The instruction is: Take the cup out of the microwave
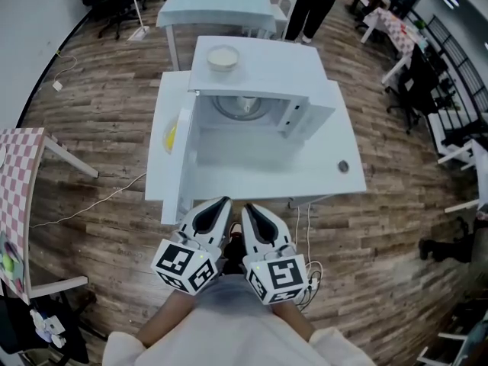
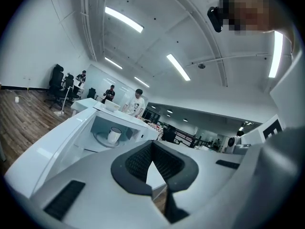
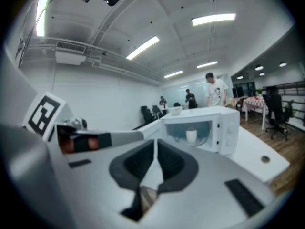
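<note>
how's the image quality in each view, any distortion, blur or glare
Head view: strong fisheye, floor planks curve around the washed-out white microwave. Left gripper view: dark round vignette, ceiling lights flare, cup fairly sharp. Right gripper view: same vignette, foreground soft, cup slightly hazy.

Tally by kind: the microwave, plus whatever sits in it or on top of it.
Microwave: 1
Cup, inside it: 1
Bowl, on top of it: 1
Total: 3
</note>
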{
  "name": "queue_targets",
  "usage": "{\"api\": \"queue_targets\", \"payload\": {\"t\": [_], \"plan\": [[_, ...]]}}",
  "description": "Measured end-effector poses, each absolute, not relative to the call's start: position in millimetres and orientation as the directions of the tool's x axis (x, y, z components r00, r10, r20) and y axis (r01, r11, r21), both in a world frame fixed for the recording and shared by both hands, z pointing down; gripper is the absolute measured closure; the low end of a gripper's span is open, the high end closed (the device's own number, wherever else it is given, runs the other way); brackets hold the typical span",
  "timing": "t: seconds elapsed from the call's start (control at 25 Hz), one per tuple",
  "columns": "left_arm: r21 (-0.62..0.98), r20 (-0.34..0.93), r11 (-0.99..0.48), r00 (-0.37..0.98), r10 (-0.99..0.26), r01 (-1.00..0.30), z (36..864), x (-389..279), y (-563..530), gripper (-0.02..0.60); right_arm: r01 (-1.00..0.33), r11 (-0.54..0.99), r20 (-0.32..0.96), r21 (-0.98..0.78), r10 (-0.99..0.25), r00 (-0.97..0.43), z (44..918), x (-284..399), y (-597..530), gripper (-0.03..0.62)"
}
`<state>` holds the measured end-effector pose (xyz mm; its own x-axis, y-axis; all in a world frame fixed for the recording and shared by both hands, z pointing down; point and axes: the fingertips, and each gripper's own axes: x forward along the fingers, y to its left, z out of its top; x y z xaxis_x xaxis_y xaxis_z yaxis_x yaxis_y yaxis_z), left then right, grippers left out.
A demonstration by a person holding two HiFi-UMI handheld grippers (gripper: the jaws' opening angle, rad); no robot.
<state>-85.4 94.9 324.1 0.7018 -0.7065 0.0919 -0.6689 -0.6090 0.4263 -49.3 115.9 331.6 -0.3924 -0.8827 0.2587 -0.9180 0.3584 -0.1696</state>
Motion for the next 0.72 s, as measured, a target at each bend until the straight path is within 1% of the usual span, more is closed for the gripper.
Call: {"api": "queue_targets", "payload": {"t": [0.44,0.72], "plan": [[0.416,0.108,-0.602,0.694,-0.711,-0.681,325,-61,34,0.566,-0.914,0.358,0.253,-0.192,-0.882,-0.398,332,-23,50,0.571],[0.408,0.106,-0.581,0.669,-0.736,-0.704,325,-52,-5,0.566,-0.895,0.394,0.232,-0.21,-0.869,-0.437,331,-13,6,0.571]]}}
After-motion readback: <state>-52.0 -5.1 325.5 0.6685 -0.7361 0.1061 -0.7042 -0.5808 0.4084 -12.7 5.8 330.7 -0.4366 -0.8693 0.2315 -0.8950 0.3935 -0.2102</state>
